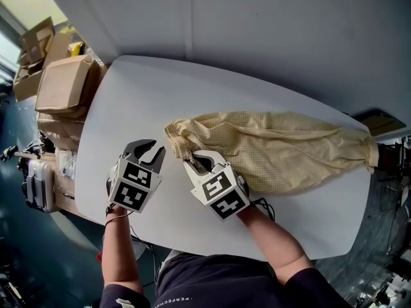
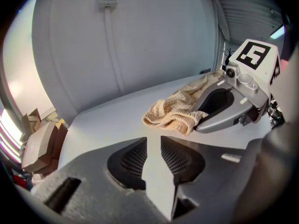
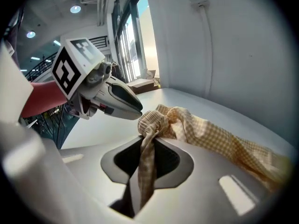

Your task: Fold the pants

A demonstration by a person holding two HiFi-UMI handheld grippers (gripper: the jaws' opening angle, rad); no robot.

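Note:
Pale yellow checked pants (image 1: 282, 149) lie stretched across the white oval table (image 1: 128, 95), their left end bunched up (image 2: 175, 113). My right gripper (image 1: 194, 162) is at that bunched end and is shut on a fold of the cloth; the right gripper view shows a strip of fabric (image 3: 148, 157) pinched between its jaws. My left gripper (image 1: 146, 151) hovers just left of the pants, open, with only bare table between its fingers (image 2: 153, 141). Each gripper shows in the other's view: the right gripper (image 2: 233, 106) and the left gripper (image 3: 110, 94).
Cardboard boxes (image 1: 61, 82) are stacked past the table's left edge, with a case (image 1: 38, 181) on the floor below them. A grey wall (image 1: 257, 31) runs behind the table. A flat dark thing (image 1: 383, 124) lies at the far right end.

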